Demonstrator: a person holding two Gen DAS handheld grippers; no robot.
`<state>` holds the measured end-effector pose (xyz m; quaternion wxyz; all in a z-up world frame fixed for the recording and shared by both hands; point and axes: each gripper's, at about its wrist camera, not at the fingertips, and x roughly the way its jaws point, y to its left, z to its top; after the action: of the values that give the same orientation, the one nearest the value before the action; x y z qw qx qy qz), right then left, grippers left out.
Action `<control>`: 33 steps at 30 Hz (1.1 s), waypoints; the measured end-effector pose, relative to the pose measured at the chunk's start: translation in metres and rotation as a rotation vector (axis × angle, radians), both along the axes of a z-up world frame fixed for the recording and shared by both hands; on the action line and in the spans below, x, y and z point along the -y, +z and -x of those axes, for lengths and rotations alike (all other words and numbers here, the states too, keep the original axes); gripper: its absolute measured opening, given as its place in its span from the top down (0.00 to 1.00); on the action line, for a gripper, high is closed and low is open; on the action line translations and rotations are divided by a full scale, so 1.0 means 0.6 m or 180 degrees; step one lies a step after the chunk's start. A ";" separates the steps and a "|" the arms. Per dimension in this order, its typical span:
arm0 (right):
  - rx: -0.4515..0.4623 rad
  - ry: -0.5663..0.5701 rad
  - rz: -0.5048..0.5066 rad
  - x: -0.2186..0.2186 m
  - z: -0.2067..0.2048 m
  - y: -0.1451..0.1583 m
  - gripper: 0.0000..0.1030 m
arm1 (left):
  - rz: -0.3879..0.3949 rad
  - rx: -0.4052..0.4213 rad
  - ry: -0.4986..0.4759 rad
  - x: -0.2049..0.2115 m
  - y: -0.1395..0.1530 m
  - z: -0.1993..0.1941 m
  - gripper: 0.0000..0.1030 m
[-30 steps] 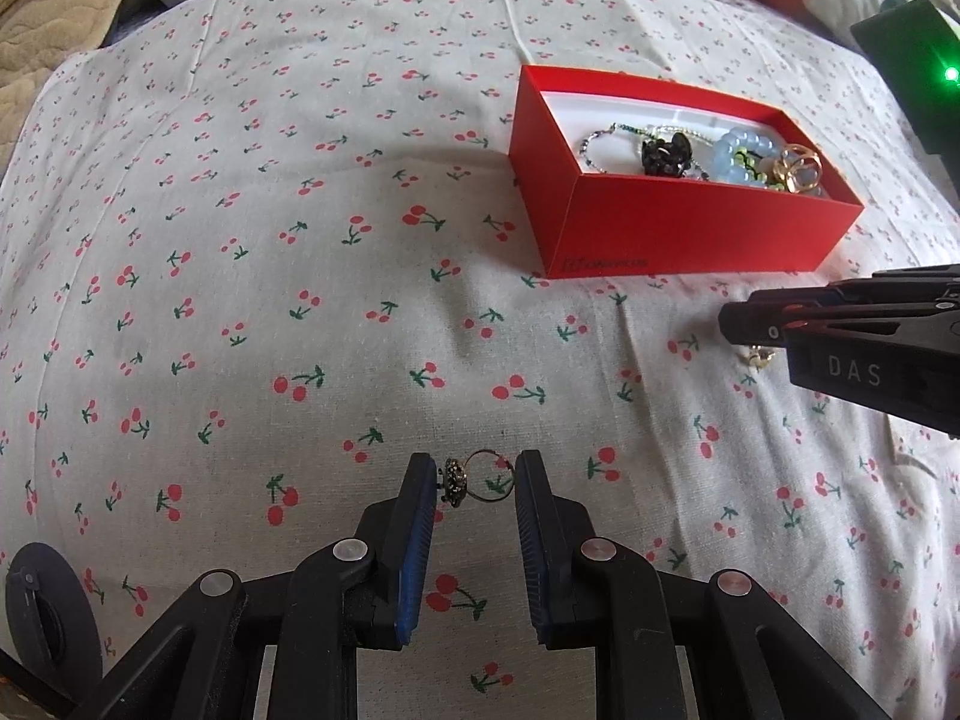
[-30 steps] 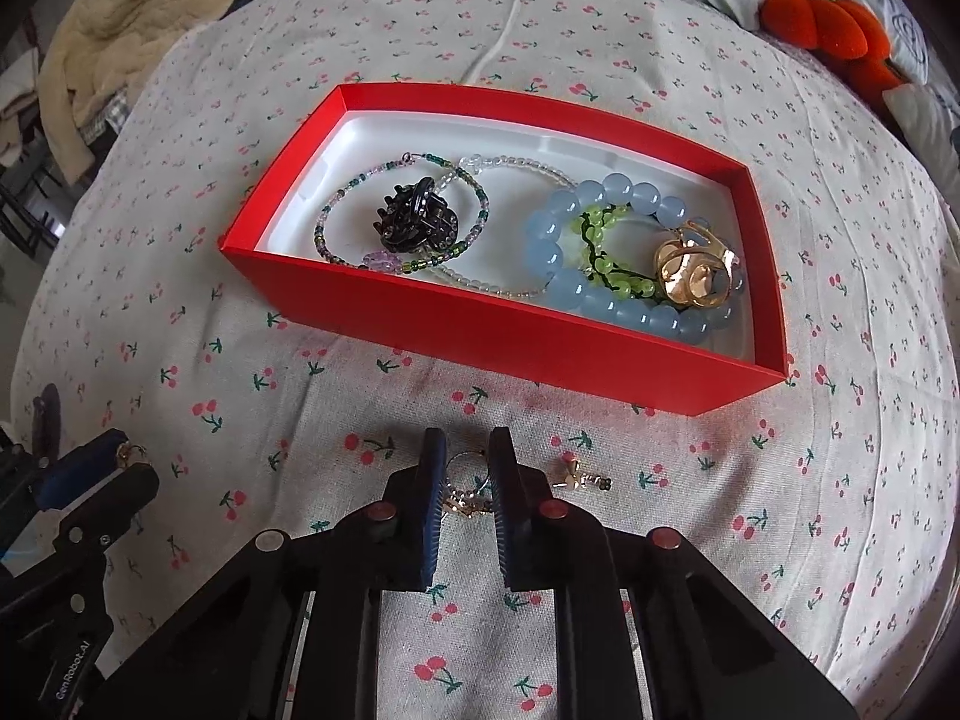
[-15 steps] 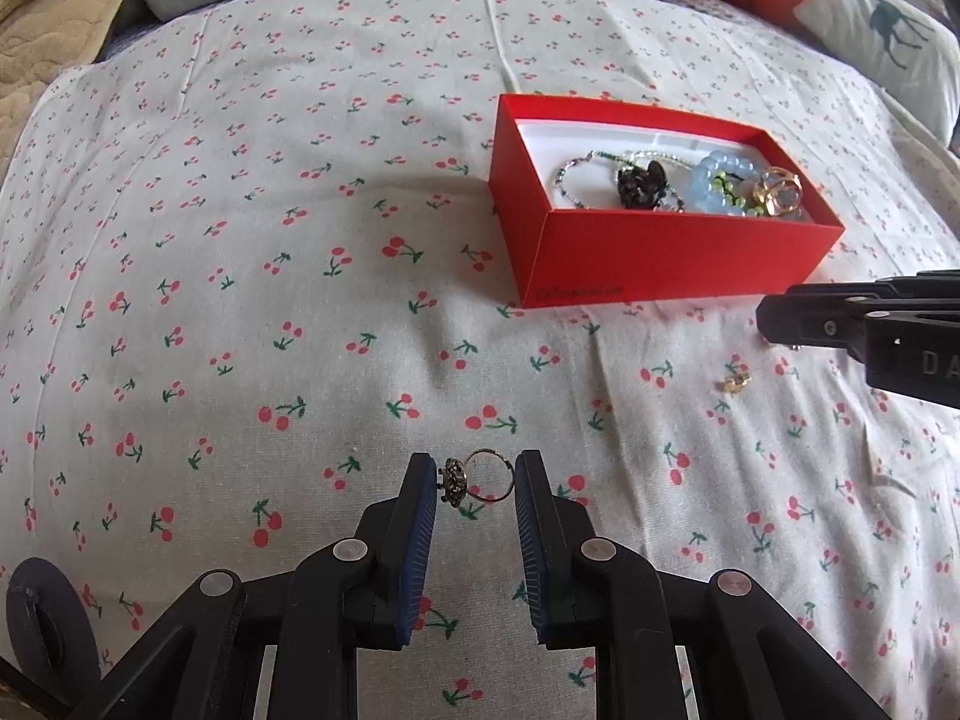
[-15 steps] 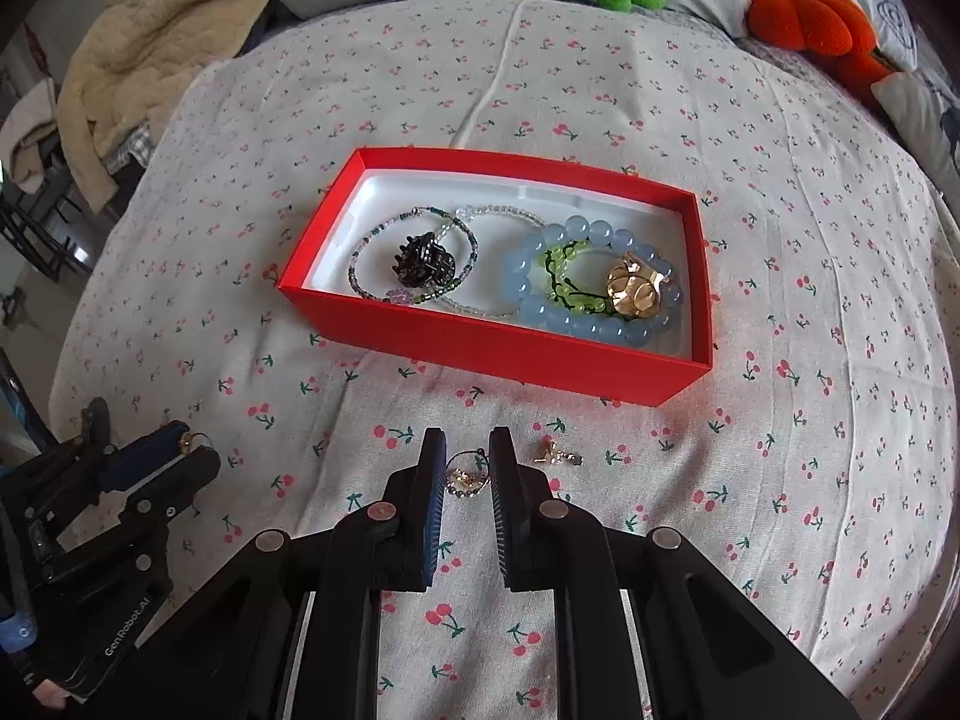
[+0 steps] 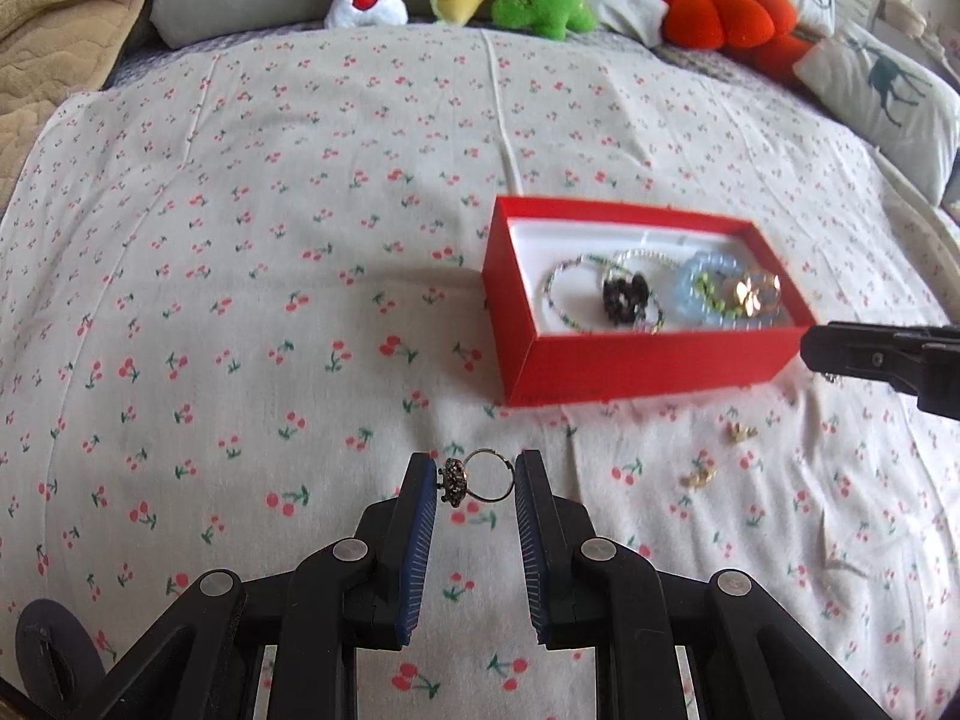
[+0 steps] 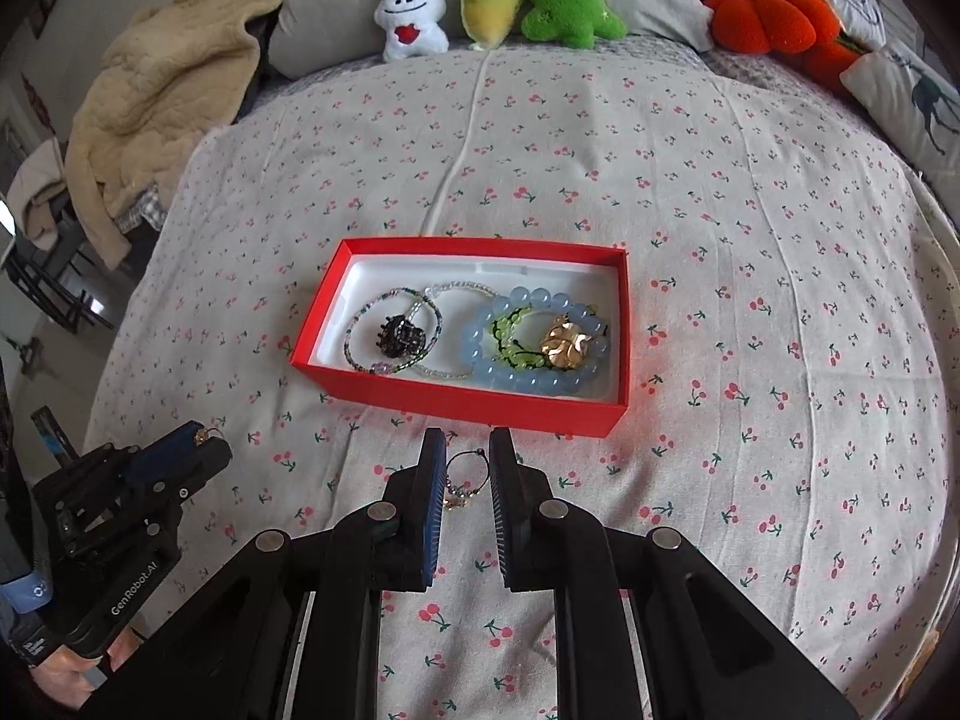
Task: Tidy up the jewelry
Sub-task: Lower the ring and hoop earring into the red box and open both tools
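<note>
Left tongs (image 5: 476, 483) pinching a ring (image 5: 478, 482) by stone and band, lifted clear of the bed (image 5: 240, 300). Right tongs (image 6: 467, 471) gripping a charm hoop (image 6: 465, 477), likewise raised. Beyond, red box (image 6: 468, 399), presumably the destination for both.

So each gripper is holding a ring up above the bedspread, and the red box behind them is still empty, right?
Not empty. The right wrist view shows the red box already holding bracelets and a dark hair claw. The rest holds: the left gripper and right gripper each grip a small ring.
</note>
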<state>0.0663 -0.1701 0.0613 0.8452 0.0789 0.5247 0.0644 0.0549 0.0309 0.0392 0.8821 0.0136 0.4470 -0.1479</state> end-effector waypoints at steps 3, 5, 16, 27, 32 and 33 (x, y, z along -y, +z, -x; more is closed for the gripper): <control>0.0019 -0.0078 -0.0046 0.014 -0.007 0.004 0.85 | 0.0067 0.0044 0.0005 0.008 0.011 -0.013 0.80; 0.0022 -0.0124 -0.0075 0.022 -0.013 0.006 0.85 | 0.0111 0.0066 -0.0001 0.018 0.017 -0.021 0.80; -0.0017 -0.0247 -0.0158 0.050 -0.041 -0.003 0.85 | 0.0256 0.0102 -0.0063 0.077 0.016 -0.075 0.79; -0.0080 -0.0261 -0.0237 0.060 -0.065 -0.026 0.85 | 0.0229 -0.0012 -0.0012 0.102 -0.021 -0.113 0.73; -0.0091 -0.0247 -0.0231 0.058 -0.072 -0.032 0.85 | 0.0250 0.0009 -0.0005 0.103 -0.017 -0.109 0.58; -0.0091 -0.0244 -0.0233 0.057 -0.073 -0.032 0.85 | 0.0249 0.0011 -0.0006 0.102 -0.015 -0.107 0.58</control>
<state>0.1099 -0.2042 0.0422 0.8360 0.1308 0.5305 0.0500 0.1193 -0.0304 0.0302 0.8826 -0.0202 0.4394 -0.1661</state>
